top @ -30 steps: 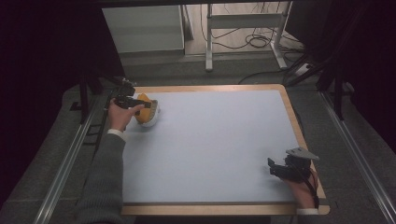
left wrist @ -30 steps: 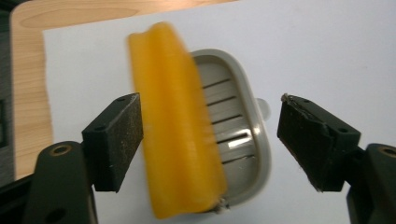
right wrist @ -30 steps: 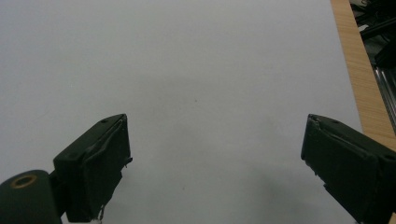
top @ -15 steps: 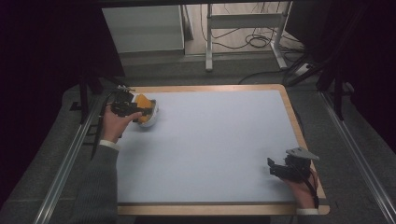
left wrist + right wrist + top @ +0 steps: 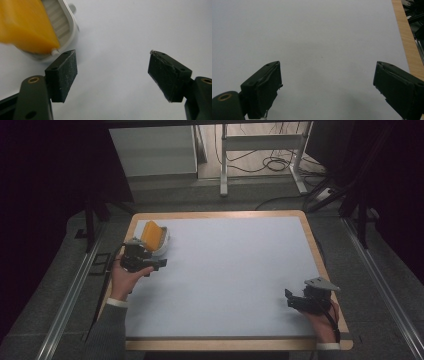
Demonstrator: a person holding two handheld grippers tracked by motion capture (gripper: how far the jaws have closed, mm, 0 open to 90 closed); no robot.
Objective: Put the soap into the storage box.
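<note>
Lying flat, wood-edged and pale blue-white: worktop (image 5: 230, 270). Sitting near its far-left corner: white rounded plastic container with raised yellow-orange lid (image 5: 154, 239). Hovering just beside that container, jaws spread wide, gripping nothing: left gripper (image 5: 112, 72). Resting well apart at the near-right edge, jaws likewise parted and empty: right gripper (image 5: 327, 87).

A: In the left gripper view the orange lid (image 5: 27, 27) is running off the frame at ten o'clock and blurring, and the white container (image 5: 65, 23) under it is being cut off too.

B: From the high view, the left gripper (image 5: 159, 264) is covering the container's near rim. Its contents are staying too small to tell.

A: The right gripper (image 5: 325, 87) is losing its arms at the bottom edge.
</note>
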